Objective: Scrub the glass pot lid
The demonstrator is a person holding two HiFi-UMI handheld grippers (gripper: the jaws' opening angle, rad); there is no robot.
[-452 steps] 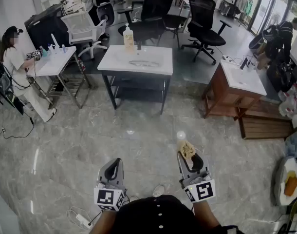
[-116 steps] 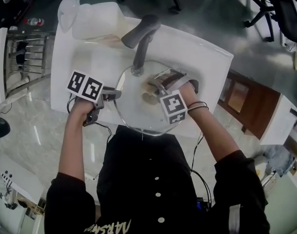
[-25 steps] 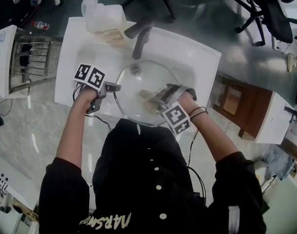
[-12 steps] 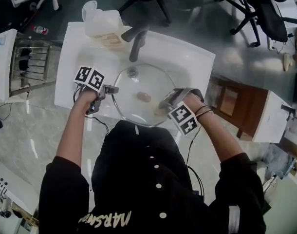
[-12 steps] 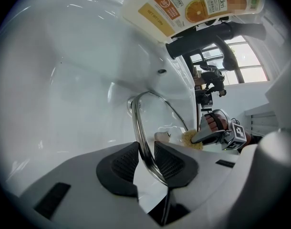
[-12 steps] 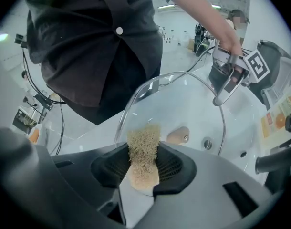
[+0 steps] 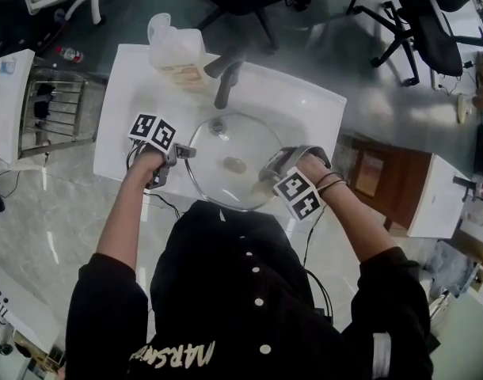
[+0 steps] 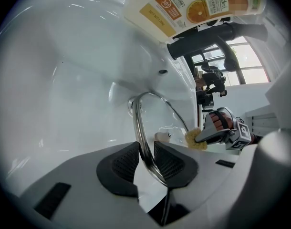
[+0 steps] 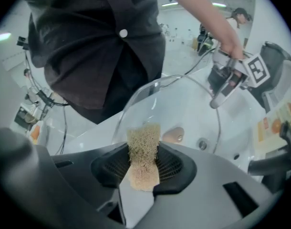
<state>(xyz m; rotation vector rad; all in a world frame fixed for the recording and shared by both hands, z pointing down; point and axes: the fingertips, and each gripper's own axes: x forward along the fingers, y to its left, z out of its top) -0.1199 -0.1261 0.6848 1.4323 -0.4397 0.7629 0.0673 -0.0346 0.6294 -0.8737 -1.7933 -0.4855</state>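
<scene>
The round glass pot lid (image 7: 226, 145) stands tilted in the white sink, its beige knob (image 7: 235, 165) near the middle. My left gripper (image 7: 183, 152) is shut on the lid's steel rim (image 8: 143, 149) at its left edge. In my right gripper (image 7: 264, 182), shut, sits a tan fibrous scrubber (image 9: 142, 149), at the lid's right near edge. The left gripper view shows the scrubber (image 8: 193, 138) touching the glass. The right gripper view looks across the lid (image 9: 183, 106) to the left gripper (image 9: 223, 95).
A dark faucet (image 7: 225, 76) arches over the basin, with a soap bottle (image 7: 176, 49) behind it on the sink top (image 7: 321, 105). A metal rack (image 7: 55, 105) stands to the left, a wooden cabinet (image 7: 374, 176) to the right, and office chairs behind.
My right gripper has carried the scrubber from the lid's middle out to its right near edge. The left gripper keeps its hold on the rim.
</scene>
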